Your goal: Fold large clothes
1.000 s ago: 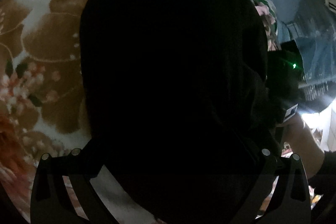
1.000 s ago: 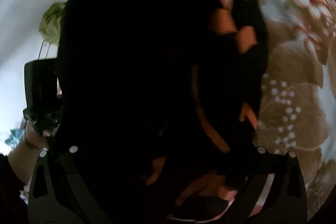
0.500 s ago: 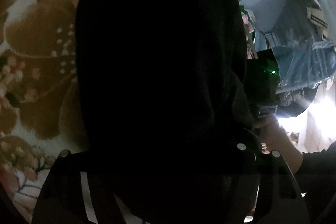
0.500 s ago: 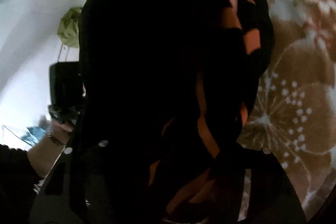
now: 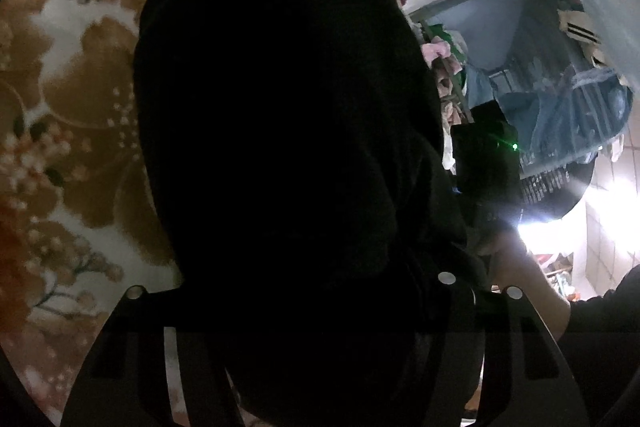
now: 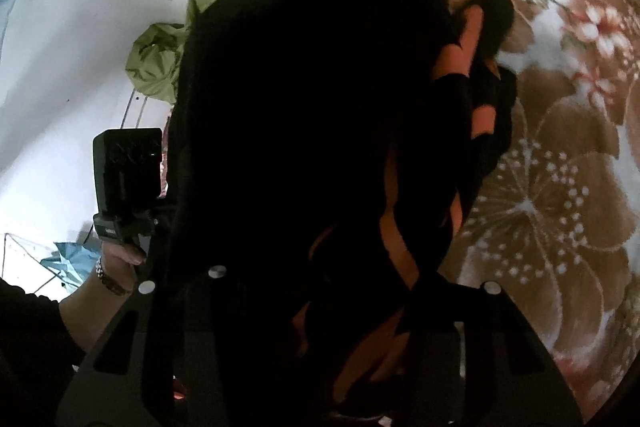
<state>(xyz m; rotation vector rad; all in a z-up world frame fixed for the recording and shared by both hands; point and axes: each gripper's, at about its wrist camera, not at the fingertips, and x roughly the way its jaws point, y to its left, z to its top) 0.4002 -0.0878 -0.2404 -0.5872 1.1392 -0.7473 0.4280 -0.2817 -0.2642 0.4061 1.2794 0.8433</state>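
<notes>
A large black garment (image 5: 280, 147) fills the middle of the left wrist view and hangs from my left gripper (image 5: 304, 367), whose fingertips are buried in the cloth. In the right wrist view the same black garment (image 6: 304, 131), with orange stripes (image 6: 394, 227), hangs from my right gripper (image 6: 320, 367), fingertips also hidden. Each gripper appears shut on the cloth. The other gripper shows in each view: the right one (image 5: 486, 163) and the left one (image 6: 126, 183).
A floral brown, red and white blanket (image 5: 72, 115) lies under the garment; it also shows in the right wrist view (image 6: 552, 187). A green cloth (image 6: 160, 63) lies by the white wall. A clothes rack with hung garments (image 5: 560, 107) stands behind.
Both grippers have shifted with the garment held up; the blanket pattern slid in both views. The garment hangs a little lower in view, showing more of its top edge.
</notes>
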